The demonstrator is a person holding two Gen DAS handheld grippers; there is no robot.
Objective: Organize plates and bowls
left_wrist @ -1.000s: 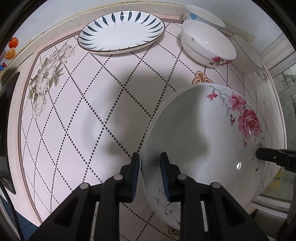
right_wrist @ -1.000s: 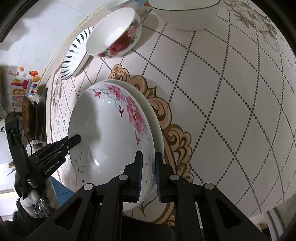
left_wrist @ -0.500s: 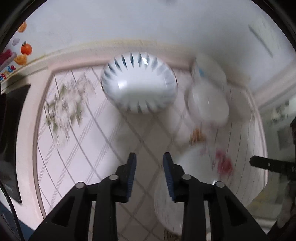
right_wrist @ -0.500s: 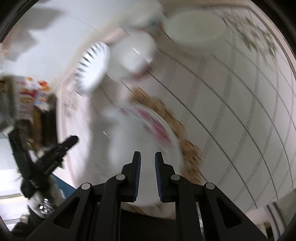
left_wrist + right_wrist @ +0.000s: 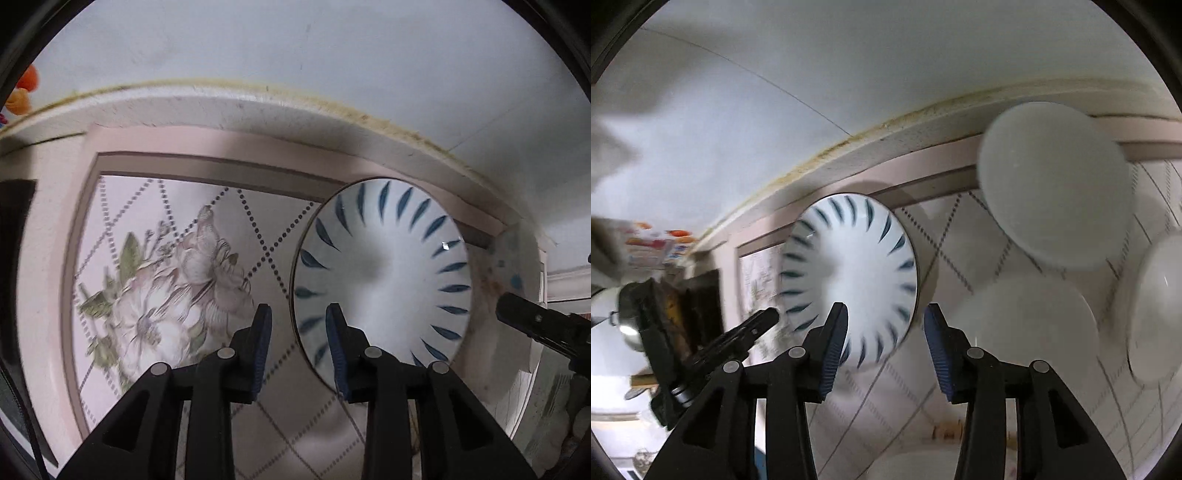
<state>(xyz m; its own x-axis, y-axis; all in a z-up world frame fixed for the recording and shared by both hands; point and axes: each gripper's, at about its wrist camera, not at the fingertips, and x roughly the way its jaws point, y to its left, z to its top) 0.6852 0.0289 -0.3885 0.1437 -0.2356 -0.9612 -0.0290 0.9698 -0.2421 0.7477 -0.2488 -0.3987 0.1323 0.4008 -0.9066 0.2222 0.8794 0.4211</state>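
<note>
A white plate with blue leaf strokes (image 5: 380, 273) lies on the patterned mat near the back wall. My left gripper (image 5: 297, 332) hovers over its left rim, jaws a little apart, with the rim between them in the picture and no pad pressing on it. My right gripper (image 5: 885, 332) is over the same plate (image 5: 849, 277) at its right rim. Its jaws are opening, and that rim shows between them untouched. Each gripper's tip shows in the other's view: the right gripper (image 5: 532, 325) and the left gripper (image 5: 753, 328). Blurred white bowls (image 5: 1056, 184) (image 5: 1027, 325) (image 5: 1156, 306) stand to the right.
The counter's raised back edge (image 5: 258, 107) and the wall run close behind the plate. A blurred bowl with blue dots (image 5: 513, 266) sits just right of the plate. A dark object (image 5: 14, 229) borders the mat's left side, with colourful stickers (image 5: 653, 243) on the wall.
Both grippers have let go of the rose-patterned plate and swept toward the back of the counter to the blue-leaf plate. Both pairs of jaws have widened, the right more.
</note>
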